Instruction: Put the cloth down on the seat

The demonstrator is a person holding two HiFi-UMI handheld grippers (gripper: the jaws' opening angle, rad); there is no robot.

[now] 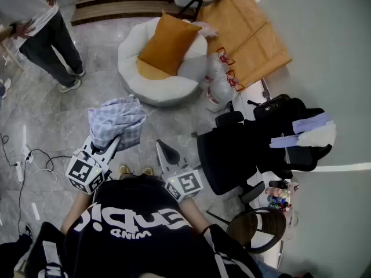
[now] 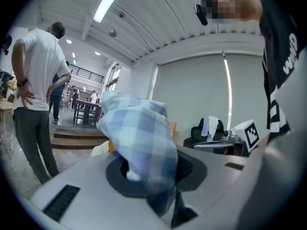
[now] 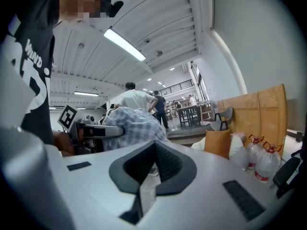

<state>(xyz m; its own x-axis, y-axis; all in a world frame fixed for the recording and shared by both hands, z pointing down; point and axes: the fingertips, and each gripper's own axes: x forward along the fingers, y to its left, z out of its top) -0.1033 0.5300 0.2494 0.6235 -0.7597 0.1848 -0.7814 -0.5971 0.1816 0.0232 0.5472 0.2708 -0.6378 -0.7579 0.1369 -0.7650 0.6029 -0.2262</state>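
Observation:
A blue-and-white checked cloth [image 1: 116, 120] hangs bunched from my left gripper [image 1: 114, 142], whose jaws are shut on it. In the left gripper view the cloth [image 2: 139, 133] fills the space between the jaws and hides the fingertips of the left gripper [image 2: 144, 176]. The seat, a round white beanbag [image 1: 133, 80] with an orange cushion [image 1: 168, 42], stands on the floor ahead, apart from the cloth. My right gripper [image 1: 166, 150] is held beside the left one, shut and empty; its tips meet in the right gripper view [image 3: 152, 150], where the cushion [image 3: 218, 143] shows at the right.
A black office chair [image 1: 232, 149] draped with clothes stands close on the right. Two water bottles [image 1: 217, 80] sit beside the seat, by leaning wooden boards [image 1: 249, 33]. A person [image 1: 49, 33] stands at the far left. Cables [image 1: 23, 155] lie on the floor at left.

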